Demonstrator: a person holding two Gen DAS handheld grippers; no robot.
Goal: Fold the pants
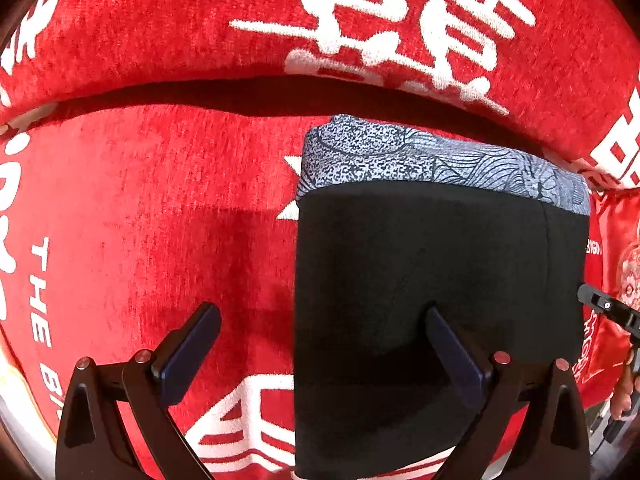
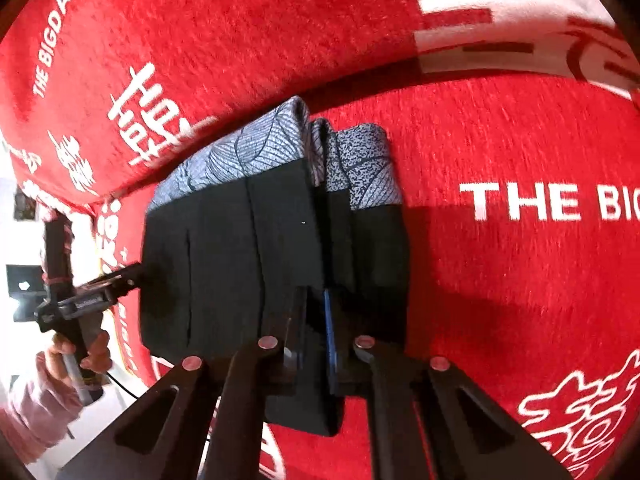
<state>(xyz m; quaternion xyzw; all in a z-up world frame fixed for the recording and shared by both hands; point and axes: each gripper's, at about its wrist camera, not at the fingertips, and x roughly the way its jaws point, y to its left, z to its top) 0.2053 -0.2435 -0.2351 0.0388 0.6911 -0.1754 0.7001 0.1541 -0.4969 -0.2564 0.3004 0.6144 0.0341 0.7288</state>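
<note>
The pants [image 1: 436,280] are black with a blue-grey patterned waistband [image 1: 420,156]. They lie folded into a compact rectangle on the red sofa seat [image 1: 180,220]. My left gripper [image 1: 324,320] is open and hovers over the pants' left edge, one finger over the seat and one over the black cloth. In the right wrist view my right gripper [image 2: 316,320] is shut on a folded layer of the pants [image 2: 240,264], gripping the near edge. The other gripper [image 2: 120,280] shows at the pants' far left side.
The red sofa back cushion [image 1: 200,32] with white characters rises just behind the pants. The seat cover carries white lettering [image 2: 532,200]. A person's hand [image 2: 76,352] in a pink sleeve holds the gripper handle at the left, beyond the sofa edge.
</note>
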